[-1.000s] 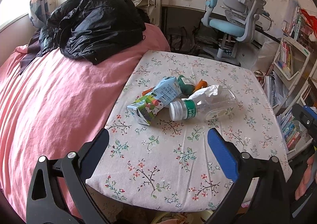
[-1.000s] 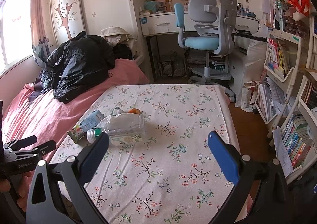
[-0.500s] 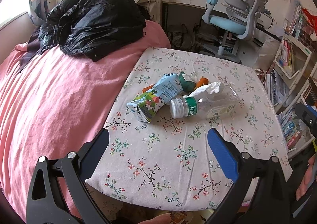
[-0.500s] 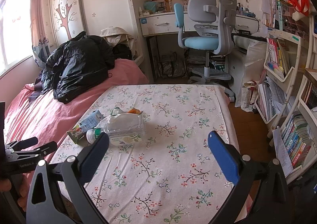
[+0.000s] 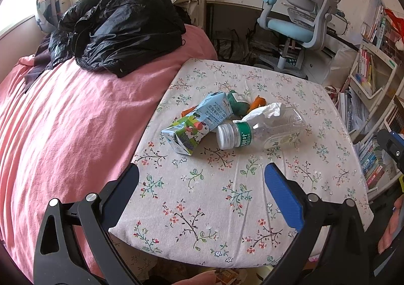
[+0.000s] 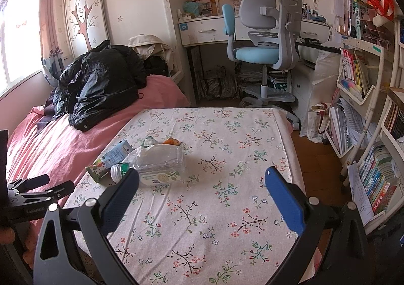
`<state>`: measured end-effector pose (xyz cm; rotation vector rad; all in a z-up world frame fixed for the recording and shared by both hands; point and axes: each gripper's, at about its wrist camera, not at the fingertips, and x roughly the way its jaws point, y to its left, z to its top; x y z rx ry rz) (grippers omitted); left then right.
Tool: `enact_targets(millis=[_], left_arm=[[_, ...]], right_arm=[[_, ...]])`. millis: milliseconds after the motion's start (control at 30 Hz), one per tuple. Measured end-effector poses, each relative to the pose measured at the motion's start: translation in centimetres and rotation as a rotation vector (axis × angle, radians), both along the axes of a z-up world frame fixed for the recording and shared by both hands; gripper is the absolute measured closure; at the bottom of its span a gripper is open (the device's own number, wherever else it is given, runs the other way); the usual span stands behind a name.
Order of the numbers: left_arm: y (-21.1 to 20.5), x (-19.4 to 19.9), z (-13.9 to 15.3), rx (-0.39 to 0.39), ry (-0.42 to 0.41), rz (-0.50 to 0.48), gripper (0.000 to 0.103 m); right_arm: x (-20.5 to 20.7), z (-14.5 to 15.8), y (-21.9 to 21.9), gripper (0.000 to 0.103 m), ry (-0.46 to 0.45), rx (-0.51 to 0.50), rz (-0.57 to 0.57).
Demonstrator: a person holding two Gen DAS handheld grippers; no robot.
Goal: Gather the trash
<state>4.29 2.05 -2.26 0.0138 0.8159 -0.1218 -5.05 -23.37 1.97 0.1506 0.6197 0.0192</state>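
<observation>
The trash sits in one loose heap near the counter's (image 5: 227, 199) left edge, the side that meets the bed (image 5: 63, 133): a crushed carton (image 5: 199, 122), a clear bottle (image 5: 262, 129) on its side with its cap toward the near edge, a crumpled tissue (image 5: 263, 110) resting on the bottle, and a green scrap (image 5: 237, 103) and orange scraps (image 5: 257, 102) just behind. Nothing is lifted yet. The left tool (image 5: 202, 189) hangs over the near edge, released, its jaws spread wide and empty, facing the heap with the carton and bottle cap between their lines; that looks like an approach for a first pick. The right tool (image 6: 202, 191) is likewise released and empty, held back over the near edge toward the right, with the bottle (image 6: 161, 165) ahead of its left finger (image 6: 121, 199), likely waiting clear of the left one's path. No bin or bag for the trash is plainly in view.
</observation>
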Motion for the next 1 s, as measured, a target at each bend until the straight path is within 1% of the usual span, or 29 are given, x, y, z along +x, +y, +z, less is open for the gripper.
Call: enact_targets(millis=[1000], left_arm=[[0.02, 0.14, -0.20, 0.039, 0.005, 0.017, 0.007]], right_arm=[[-0.05, -0.01, 0.06, 0.007, 0.002, -0.002, 0.000]])
